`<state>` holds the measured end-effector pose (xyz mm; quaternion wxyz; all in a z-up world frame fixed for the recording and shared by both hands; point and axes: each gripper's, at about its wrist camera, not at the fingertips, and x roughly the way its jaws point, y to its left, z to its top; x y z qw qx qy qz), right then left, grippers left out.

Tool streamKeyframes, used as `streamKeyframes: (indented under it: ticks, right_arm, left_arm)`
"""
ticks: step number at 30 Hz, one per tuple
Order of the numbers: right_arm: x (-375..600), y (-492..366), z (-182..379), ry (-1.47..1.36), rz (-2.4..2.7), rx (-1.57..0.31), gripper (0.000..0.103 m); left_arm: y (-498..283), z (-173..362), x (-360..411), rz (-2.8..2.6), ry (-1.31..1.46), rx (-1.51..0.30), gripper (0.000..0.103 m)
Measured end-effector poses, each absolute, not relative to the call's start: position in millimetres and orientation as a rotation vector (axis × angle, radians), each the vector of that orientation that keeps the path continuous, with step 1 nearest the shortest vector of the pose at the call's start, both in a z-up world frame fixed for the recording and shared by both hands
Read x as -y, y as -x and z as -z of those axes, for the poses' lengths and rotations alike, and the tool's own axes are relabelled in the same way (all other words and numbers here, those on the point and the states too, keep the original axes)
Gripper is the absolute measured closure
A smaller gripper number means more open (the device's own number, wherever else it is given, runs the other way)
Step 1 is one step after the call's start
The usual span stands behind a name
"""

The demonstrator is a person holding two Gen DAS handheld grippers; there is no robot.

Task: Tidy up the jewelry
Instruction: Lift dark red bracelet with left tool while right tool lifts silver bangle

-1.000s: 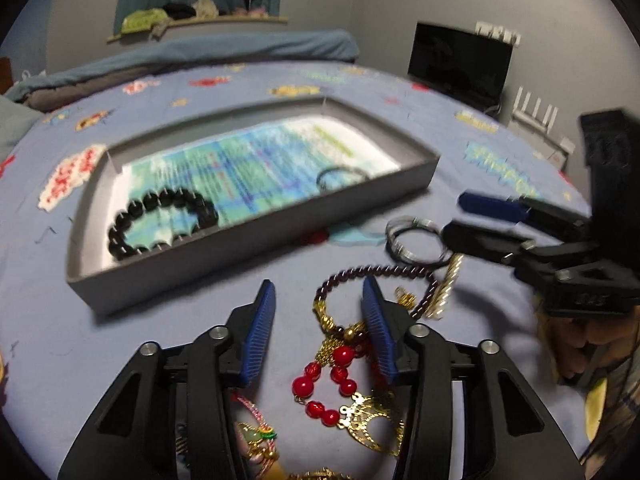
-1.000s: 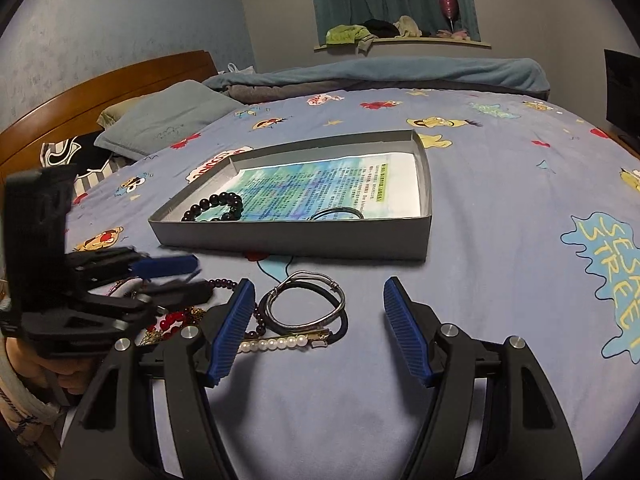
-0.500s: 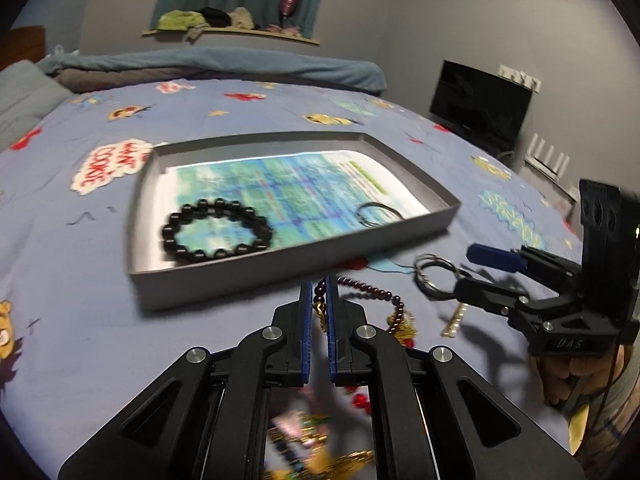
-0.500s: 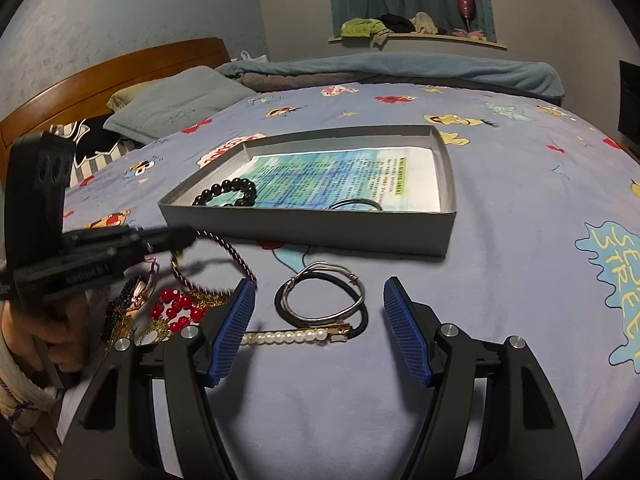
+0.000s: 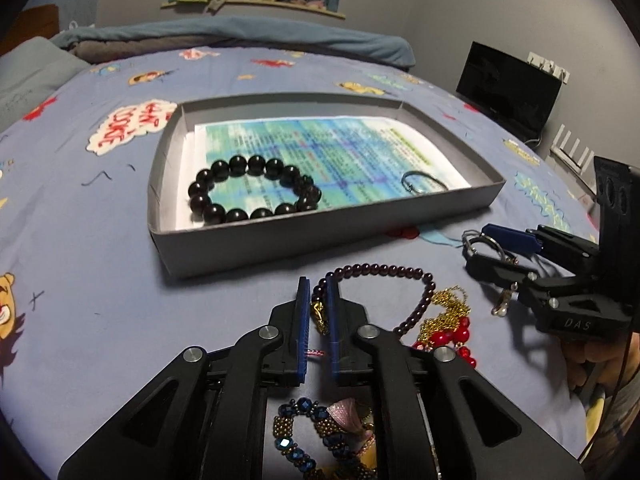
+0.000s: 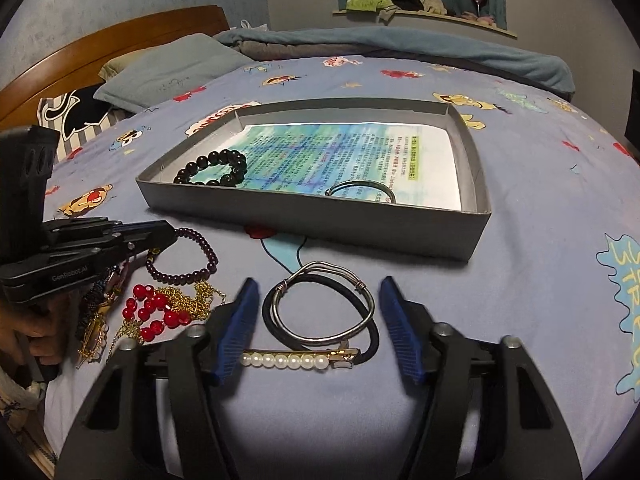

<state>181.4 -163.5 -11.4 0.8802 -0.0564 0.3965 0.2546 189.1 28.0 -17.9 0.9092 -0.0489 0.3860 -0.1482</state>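
A grey tray point(image 5: 280, 236) point(image 6: 320, 220) on the blue bedsheet holds a black bead bracelet point(image 5: 252, 190) point(image 6: 212, 168) and a thin metal bangle point(image 5: 424, 182) point(image 6: 360, 192). My left gripper point(image 5: 319, 304) point(image 6: 168, 236) is shut on a dark purple bead bracelet point(image 5: 384, 270) point(image 6: 192, 260) and holds it just in front of the tray. My right gripper point(image 6: 316, 320) point(image 5: 480, 248) is open around a silver bangle point(image 6: 320, 304) with a black hair tie, above a pearl clip point(image 6: 296, 359).
A pile of loose jewelry lies in front of the tray: a red bead and gold chain piece point(image 6: 164, 312) point(image 5: 444, 320) and a blue beaded bracelet point(image 5: 304, 436). Pillows point(image 6: 168, 68) and a wooden headboard lie at the far left. A monitor point(image 5: 508, 92) stands beyond the bed.
My left gripper closed on the purple bead bracelet and lifted it off the pile toward the tray. My right gripper moved forward and now straddles the silver bangle, still open.
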Motion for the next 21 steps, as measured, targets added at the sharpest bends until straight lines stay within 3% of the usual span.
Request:
streamKeyframes:
  ticks: [13,21]
  right_arm:
    - [169,-183,10,0.083,-0.534,-0.826,0.054]
    - [172,-170,-3,0.077,-0.552,-0.743,0.054]
  left_arm:
    - [-192,23,-25,0.299,0.083,-0.820,0.091]
    - [-176,5,-22,0.353,0.077,-0.728,0.096]
